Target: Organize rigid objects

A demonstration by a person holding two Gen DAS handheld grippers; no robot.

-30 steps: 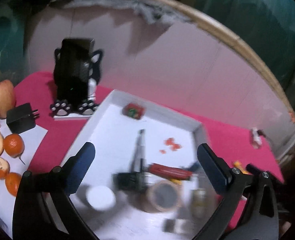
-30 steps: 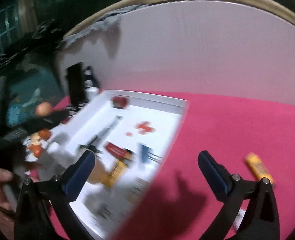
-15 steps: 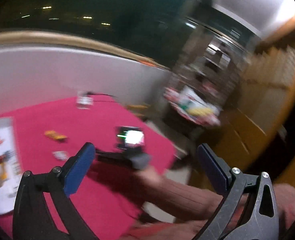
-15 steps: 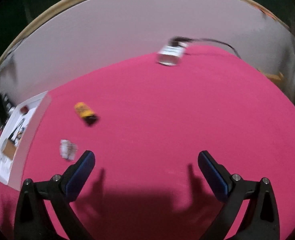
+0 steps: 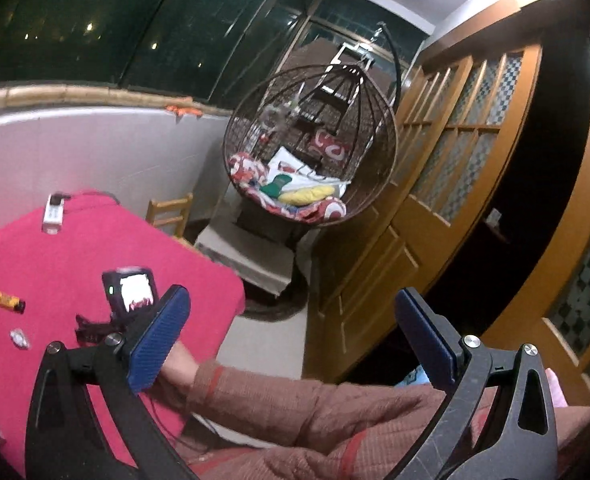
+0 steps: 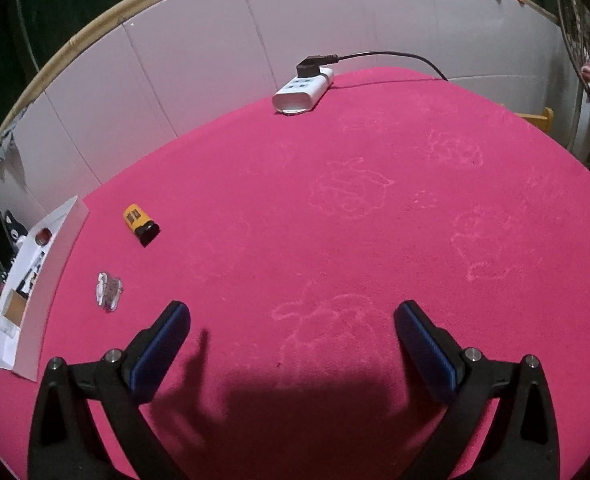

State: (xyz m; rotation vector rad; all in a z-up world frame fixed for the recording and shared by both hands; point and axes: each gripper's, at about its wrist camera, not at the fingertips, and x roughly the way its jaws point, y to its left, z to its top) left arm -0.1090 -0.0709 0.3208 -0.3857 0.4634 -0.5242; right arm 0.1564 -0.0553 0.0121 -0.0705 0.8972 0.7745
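My right gripper (image 6: 291, 344) is open and empty above the pink tablecloth (image 6: 375, 220). A yellow and black battery (image 6: 140, 225) and a small clear packet (image 6: 109, 291) lie loose on the cloth to its left. The white tray (image 6: 51, 276) with several small items stands at the far left edge. My left gripper (image 5: 291, 340) is open and empty, pointing off the table toward the room. In the left wrist view the battery (image 5: 9, 301) and the packet (image 5: 19, 338) lie at the left, beyond the right gripper's camera (image 5: 131, 294).
A white power strip (image 6: 302, 90) with a black plug and cord lies at the table's far edge by the white wall. In the left wrist view a hanging wicker chair (image 5: 309, 148), a wooden chair (image 5: 171, 212) and wooden doors (image 5: 435, 184) stand past the table's right edge.
Both grippers swung right, away from the white tray. The left view went from the tray to the room; the right view went from the tray to the open cloth.
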